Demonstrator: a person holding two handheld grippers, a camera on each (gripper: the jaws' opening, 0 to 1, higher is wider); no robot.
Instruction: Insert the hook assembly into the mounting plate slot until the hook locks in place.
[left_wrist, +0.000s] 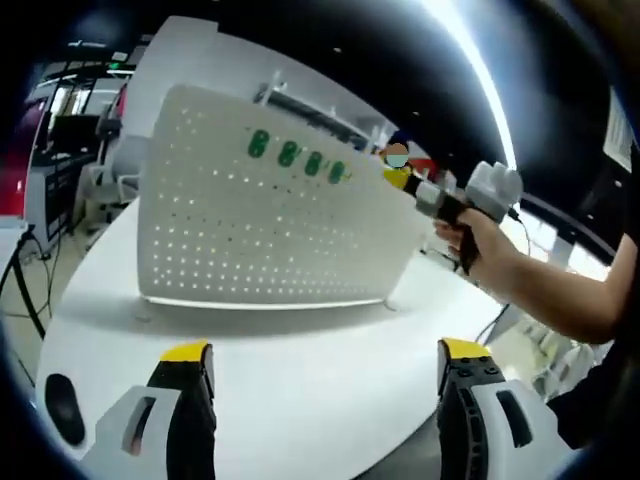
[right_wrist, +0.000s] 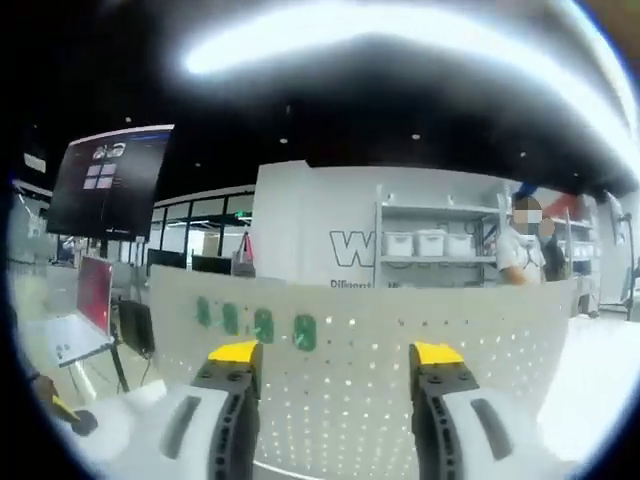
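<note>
both grippers empty, jaws apart — left gripper (left_wrist: 325, 362) low over the white table (left_wrist: 300, 380), right gripper (right_wrist: 338, 362) facing the upright pegboard (right_wrist: 400, 340) with four green hooks (right_wrist: 255, 322).

Your desk (left_wrist: 300, 385) is white, smooth and round-edged, curving away at the near side in the left gripper view. Standing directly on it, toward the far side, you have a white perforated panel (left_wrist: 270, 225), upright and leaning slightly back, its lower edge resting on the surface on small feet. Four green pieces (left_wrist: 297, 156) sit in a row near the panel's top. At the near left edge of your desk lies a dark oval object (left_wrist: 62, 408); what it is, you cannot tell.
</note>
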